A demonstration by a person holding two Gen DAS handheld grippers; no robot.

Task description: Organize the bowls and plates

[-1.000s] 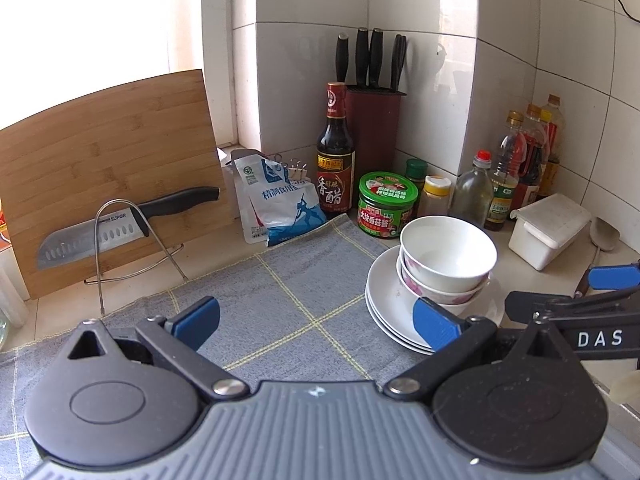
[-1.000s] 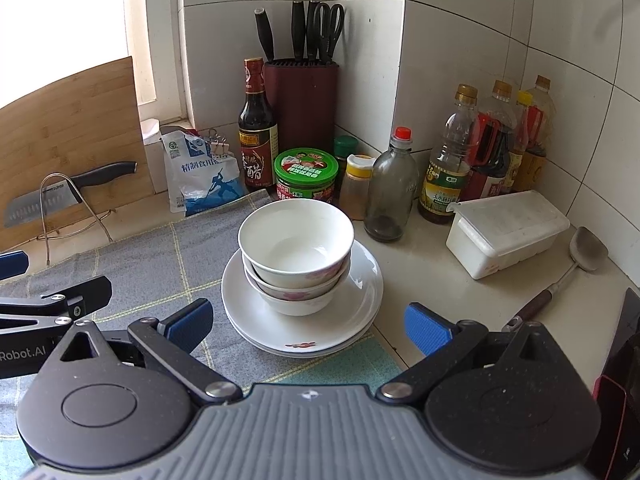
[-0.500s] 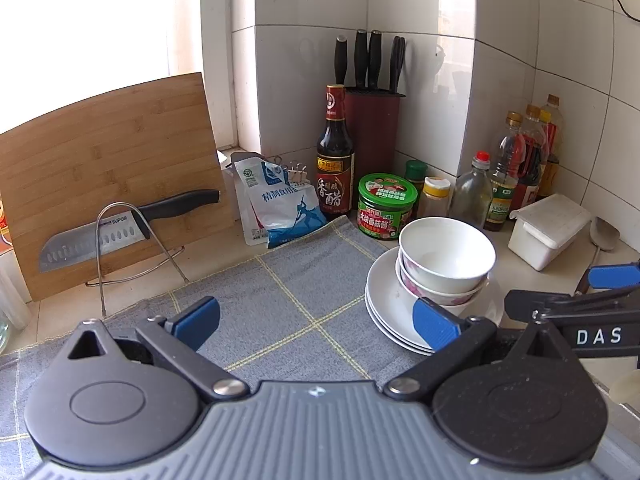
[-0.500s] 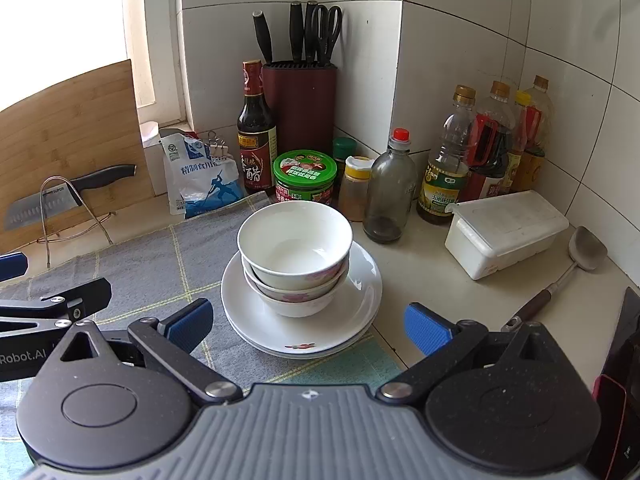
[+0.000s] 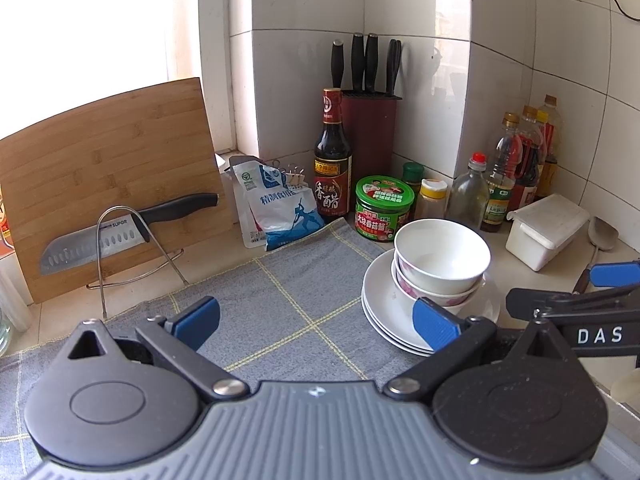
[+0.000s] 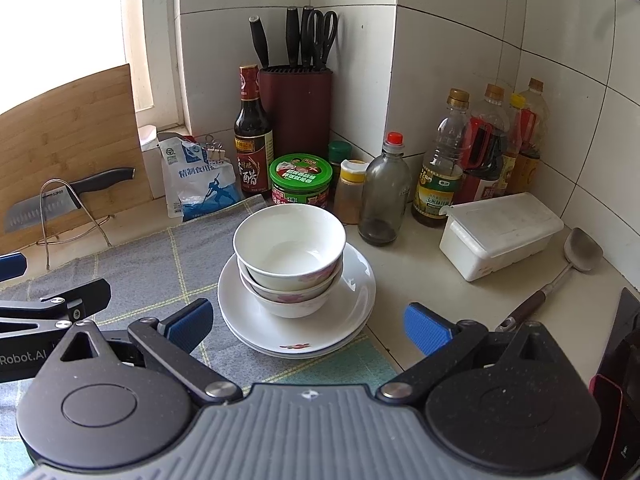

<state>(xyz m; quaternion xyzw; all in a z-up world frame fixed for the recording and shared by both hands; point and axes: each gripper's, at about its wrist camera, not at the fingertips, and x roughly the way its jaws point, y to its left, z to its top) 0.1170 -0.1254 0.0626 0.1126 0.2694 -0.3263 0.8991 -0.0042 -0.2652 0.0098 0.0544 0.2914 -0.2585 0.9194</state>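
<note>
Two or three white bowls (image 6: 289, 248) are nested on a stack of white plates (image 6: 356, 300) at the right edge of a grey checked cloth (image 6: 140, 272). The same bowls (image 5: 442, 258) and plates (image 5: 380, 304) show in the left wrist view. My right gripper (image 6: 308, 326) is open and empty, just in front of the plate stack, fingers apart on either side of it. My left gripper (image 5: 316, 320) is open and empty over the cloth (image 5: 280, 300), to the left of the stack, its right fingertip (image 5: 434, 322) in front of the plates.
Behind the stack stand a green-lidded jar (image 6: 301, 178), a vinegar bottle (image 6: 252, 136), a knife block (image 6: 296, 104), a salt bag (image 6: 202, 182) and several oil bottles (image 6: 476, 152). A white lidded box (image 6: 500, 234) and a spatula (image 6: 560, 272) lie right. A cutting board (image 5: 104, 168) and knife on a rack (image 5: 120, 232) stand left.
Both grippers have drawn back and risen slightly, so the dishes sit a little farther off and lower in view. Both stay open and the dishes have not moved.
</note>
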